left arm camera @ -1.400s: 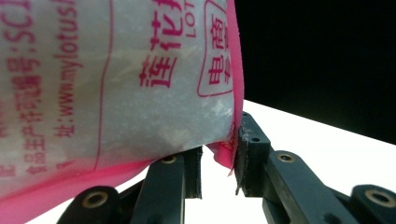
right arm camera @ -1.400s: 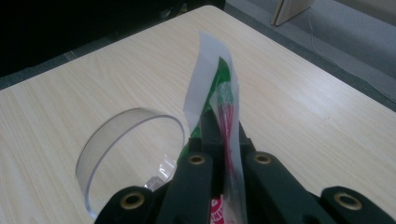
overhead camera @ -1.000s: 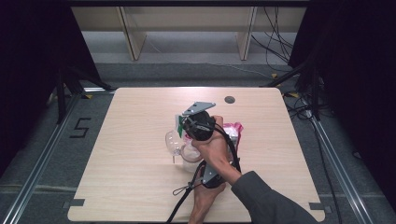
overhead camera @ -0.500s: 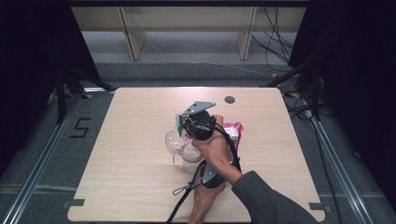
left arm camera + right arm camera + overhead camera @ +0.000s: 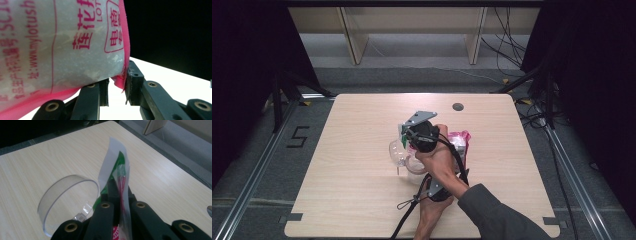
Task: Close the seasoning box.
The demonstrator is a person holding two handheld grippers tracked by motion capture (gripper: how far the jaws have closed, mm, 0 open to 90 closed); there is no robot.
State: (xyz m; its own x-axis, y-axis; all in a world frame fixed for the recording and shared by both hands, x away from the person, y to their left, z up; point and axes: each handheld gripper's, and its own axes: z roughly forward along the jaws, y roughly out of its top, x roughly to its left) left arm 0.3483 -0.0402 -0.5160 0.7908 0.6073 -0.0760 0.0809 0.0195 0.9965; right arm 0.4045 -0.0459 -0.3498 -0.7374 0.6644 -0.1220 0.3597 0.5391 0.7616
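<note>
My right gripper (image 5: 408, 134), topped by its grey plate, is shut on a thin clear sachet (image 5: 120, 170) with green, white and red parts, standing upright between its jaws. Just left of it a clear plastic cup (image 5: 401, 154) lies on its side, its rim (image 5: 67, 195) close to the jaws. A pink-edged white bag (image 5: 62, 45) printed with pink characters rests partly on my left gripper (image 5: 117, 87), whose jaws pinch the bag's lower corner. In the high view the pink bag (image 5: 460, 142) lies right of the person's crossed hand.
The wooden table (image 5: 342, 190) has a dark round hole (image 5: 457, 106) near its far edge. A black cable (image 5: 404, 215) trails off the near edge. Metal rails and loose cables lie on the floor on both sides.
</note>
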